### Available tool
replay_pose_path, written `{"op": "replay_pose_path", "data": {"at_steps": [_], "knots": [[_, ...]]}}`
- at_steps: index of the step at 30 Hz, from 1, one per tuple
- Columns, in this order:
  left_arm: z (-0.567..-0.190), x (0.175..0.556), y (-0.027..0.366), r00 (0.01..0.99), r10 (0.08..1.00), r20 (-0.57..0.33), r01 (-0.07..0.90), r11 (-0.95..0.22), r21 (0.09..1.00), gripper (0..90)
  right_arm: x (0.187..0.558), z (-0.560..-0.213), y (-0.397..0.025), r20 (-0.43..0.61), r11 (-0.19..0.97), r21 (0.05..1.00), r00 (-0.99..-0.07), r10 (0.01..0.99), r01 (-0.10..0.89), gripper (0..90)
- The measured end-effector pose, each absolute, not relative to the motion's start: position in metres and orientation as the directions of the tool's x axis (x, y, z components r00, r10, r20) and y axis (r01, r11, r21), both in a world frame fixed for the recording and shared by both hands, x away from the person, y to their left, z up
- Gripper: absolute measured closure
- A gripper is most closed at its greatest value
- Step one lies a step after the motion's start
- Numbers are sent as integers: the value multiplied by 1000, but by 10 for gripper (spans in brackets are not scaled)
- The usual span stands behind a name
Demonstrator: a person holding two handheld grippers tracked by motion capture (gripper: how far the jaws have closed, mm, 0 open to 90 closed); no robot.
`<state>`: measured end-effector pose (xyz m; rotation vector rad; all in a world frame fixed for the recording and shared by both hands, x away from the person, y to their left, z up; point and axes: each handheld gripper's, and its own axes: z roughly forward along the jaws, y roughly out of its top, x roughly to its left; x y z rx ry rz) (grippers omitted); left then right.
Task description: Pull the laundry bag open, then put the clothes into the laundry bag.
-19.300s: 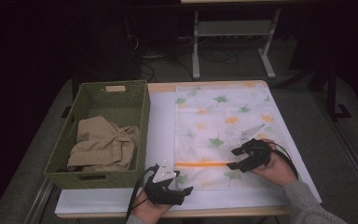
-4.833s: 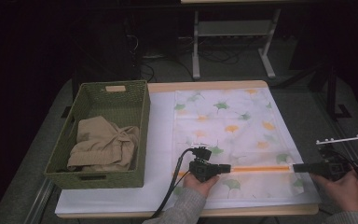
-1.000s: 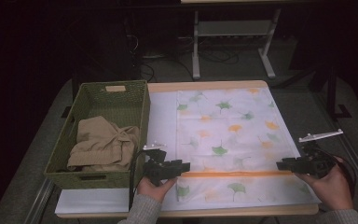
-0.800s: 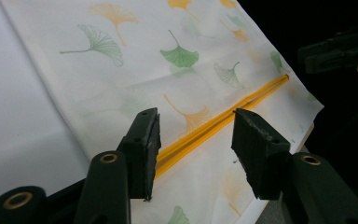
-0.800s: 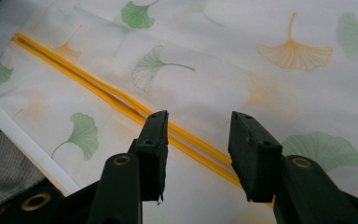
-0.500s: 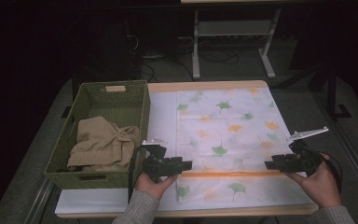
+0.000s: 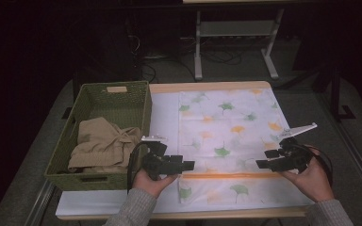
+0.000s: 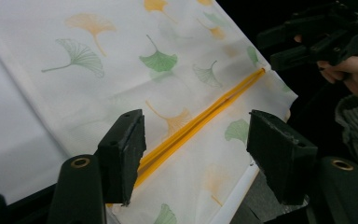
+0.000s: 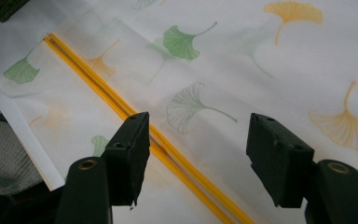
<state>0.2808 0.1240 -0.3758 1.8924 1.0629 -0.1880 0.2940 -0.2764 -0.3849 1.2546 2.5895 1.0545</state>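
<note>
White cloth (image 7: pixel 226 127) with green and orange leaf print, one piece, lies flat on the table (image 7: pixel 165 117) just right of one green basket (image 7: pixel 101 101); its near part is folded over, and one orange stripe (image 7: pixel 226 175) runs across it. The basket holds one tan garment (image 7: pixel 101 143). Two grippers flank the stripe: left gripper (image 8: pixel 193 140) and right gripper (image 9: pixel 198 137), each with jaws wide apart, holding nothing.

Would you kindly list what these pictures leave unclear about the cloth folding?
- Basket contents, high view: the beige garment is bunched; its type is unreadable, and the near wall hides what lies beneath.
- Leaf-print cloth, left gripper view: the left tongs cover part of the orange stripe.
- Right tongs, right gripper view: the frame's bottom edge cuts the stripe.
</note>
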Motion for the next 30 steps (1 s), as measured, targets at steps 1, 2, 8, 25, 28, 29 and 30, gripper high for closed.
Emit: {"op": "replay_pose_path", "data": {"at_steps": [1,2,8,25,28,29,30], "knots": [[-374,281,124,619,588,-521,736,-205,645,330,294,-385,-274,214,433,615,-668,713,659,379],[-372,281,124,624,588,-514,731,-208,650,329,294,-386,-273,207,439,617,-673,710,653,377],[-361,282,130,642,579,-503,718,-223,660,322,294,-392,-265,198,462,625,-700,686,629,360],[-330,288,168,671,502,-545,717,-252,650,260,293,-397,-262,189,474,628,-711,677,618,329],[-325,290,182,661,514,-547,722,-237,650,259,293,-398,-263,191,470,629,-710,678,619,328],[-324,291,187,658,517,-547,724,-233,650,257,294,-398,-263,191,471,627,-709,679,620,329],[-322,291,192,656,522,-544,723,-231,651,256,294,-399,-263,190,473,626,-710,679,620,328]]}}
